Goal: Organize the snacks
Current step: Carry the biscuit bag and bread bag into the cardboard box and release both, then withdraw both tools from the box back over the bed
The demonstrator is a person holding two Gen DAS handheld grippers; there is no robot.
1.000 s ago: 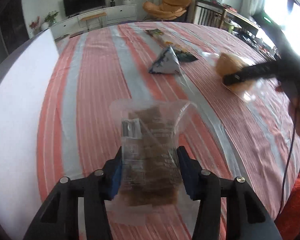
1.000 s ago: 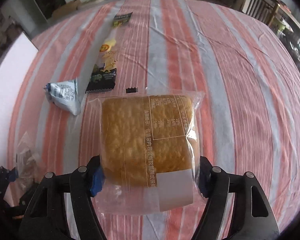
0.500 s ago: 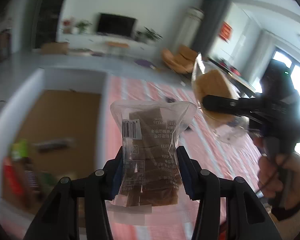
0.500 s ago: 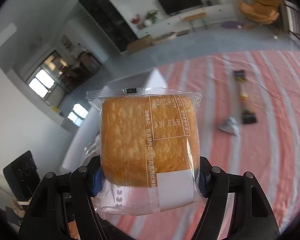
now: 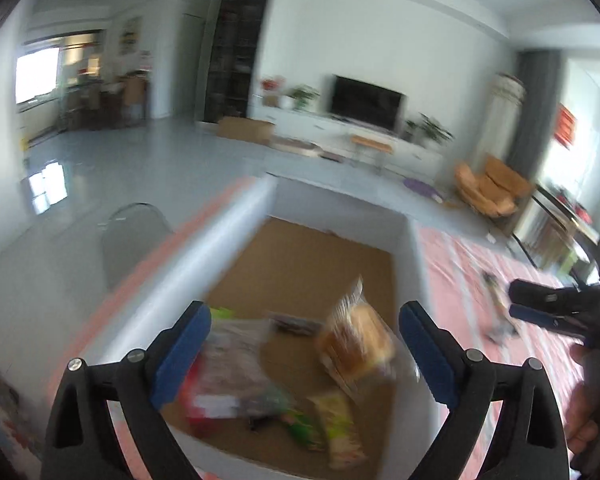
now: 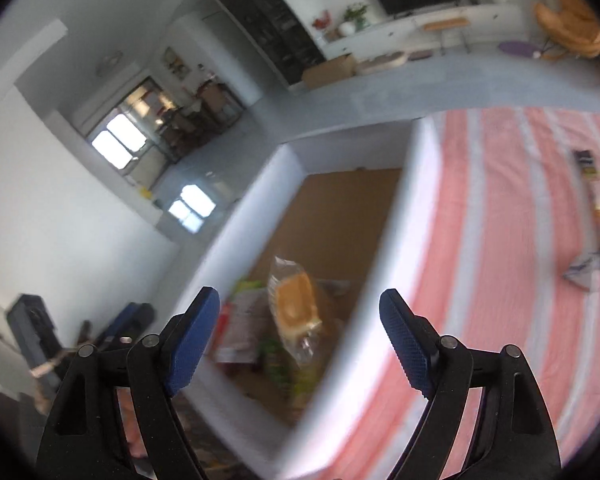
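Observation:
A white-walled box (image 5: 236,224) with a brown floor sits at the table's left end. Several snack packs lie blurred inside it, among them the yellow cake pack (image 5: 356,344) and a clear pack (image 5: 232,352) beside it. My left gripper (image 5: 304,352) is open and empty above the box. My right gripper (image 6: 300,340) is open and empty above the box's near right wall (image 6: 380,264); the cake pack (image 6: 296,312) shows below it. The right gripper also shows at the right edge of the left wrist view (image 5: 548,308).
The table has a pink and grey striped cloth (image 6: 500,240). A grey-white triangular packet (image 6: 584,272) and a long dark snack pack (image 6: 596,200) lie on it to the right. A chair (image 5: 136,240) stands left of the box.
Both grippers swung from the table over to the box and opened. The clear brown snack pack and the yellow cake pack left the jaws and now are in the box.

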